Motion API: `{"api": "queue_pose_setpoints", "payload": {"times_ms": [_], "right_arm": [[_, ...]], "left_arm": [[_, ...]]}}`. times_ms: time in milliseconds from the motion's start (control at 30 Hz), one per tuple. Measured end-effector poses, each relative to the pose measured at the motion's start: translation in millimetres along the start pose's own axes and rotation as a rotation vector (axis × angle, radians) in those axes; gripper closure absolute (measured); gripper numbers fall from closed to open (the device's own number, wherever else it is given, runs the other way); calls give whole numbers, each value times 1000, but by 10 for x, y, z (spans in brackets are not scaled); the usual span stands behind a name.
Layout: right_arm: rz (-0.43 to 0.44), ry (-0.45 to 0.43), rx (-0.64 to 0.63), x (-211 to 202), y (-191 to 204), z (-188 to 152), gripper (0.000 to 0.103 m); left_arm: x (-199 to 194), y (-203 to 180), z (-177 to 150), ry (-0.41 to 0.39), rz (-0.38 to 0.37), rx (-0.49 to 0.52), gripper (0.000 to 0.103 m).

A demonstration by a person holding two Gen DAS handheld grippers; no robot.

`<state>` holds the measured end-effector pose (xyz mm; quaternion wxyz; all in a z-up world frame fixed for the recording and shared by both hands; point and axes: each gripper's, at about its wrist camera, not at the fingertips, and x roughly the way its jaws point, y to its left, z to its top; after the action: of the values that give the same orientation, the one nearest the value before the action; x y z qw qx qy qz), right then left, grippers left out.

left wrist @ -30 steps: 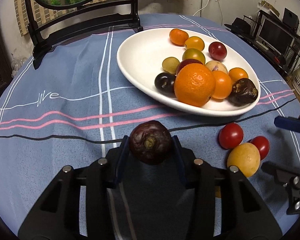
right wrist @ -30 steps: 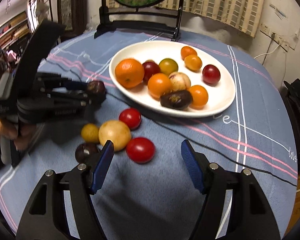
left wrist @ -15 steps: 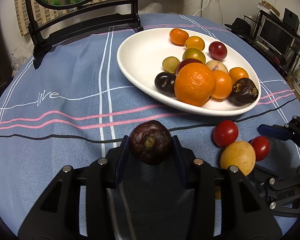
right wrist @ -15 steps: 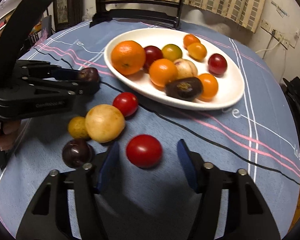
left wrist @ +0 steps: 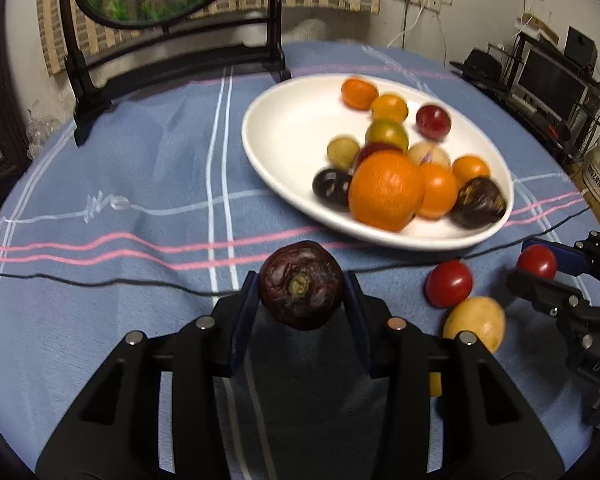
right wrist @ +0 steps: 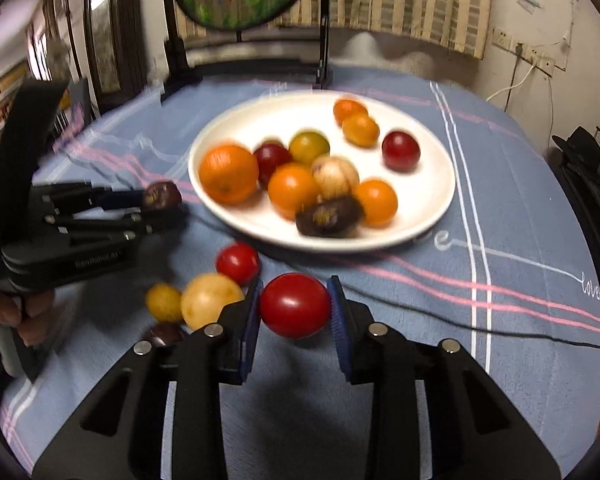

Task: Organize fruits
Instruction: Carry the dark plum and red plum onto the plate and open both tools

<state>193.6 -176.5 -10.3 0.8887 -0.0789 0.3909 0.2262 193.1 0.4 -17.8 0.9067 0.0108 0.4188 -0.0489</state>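
My left gripper (left wrist: pixel 300 294) is shut on a dark purple wrinkled fruit (left wrist: pixel 300 272), held above the blue tablecloth in front of the white plate (left wrist: pixel 284 120). The plate holds several oranges, plums and other fruits. In the right wrist view my right gripper (right wrist: pixel 294 308) has its jaws closing tight on a red tomato (right wrist: pixel 294 304), both blue pads against its sides. Just left of it on the cloth lie another red tomato (right wrist: pixel 238 263), a large yellow fruit (right wrist: pixel 210 300), a small yellow fruit (right wrist: pixel 164 302) and a dark fruit (right wrist: pixel 164 334). The left gripper (right wrist: pixel 160 200) hovers at the plate's left.
A black framed round screen on a stand (left wrist: pixel 172 52) sits at the table's far side. A thin black cable (right wrist: pixel 500 328) runs across the cloth in front of the plate. A hand (right wrist: pixel 24 312) holds the left gripper's handle. Shelves with electronics (left wrist: pixel 552 84) stand beyond the table's right edge.
My right gripper moved forward around the nearest red tomato and closed on it. The left gripper kept its hold on the dark fruit and barely moved.
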Motion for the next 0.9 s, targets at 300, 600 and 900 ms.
{"api": "queue_pose_setpoints", "payload": {"times_ms": [300, 600, 900], "right_arm": [[-27, -127, 121, -139, -229, 88, 70], [-115, -174, 233, -150, -405, 182, 70], [-128, -124, 139, 157, -214, 530, 70]], "left_arm": [[-246, -86, 262, -58, -7, -33, 60], [-65, -182, 663, -54, 15, -12, 60], [136, -150, 823, -32, 1, -25, 60]]}}
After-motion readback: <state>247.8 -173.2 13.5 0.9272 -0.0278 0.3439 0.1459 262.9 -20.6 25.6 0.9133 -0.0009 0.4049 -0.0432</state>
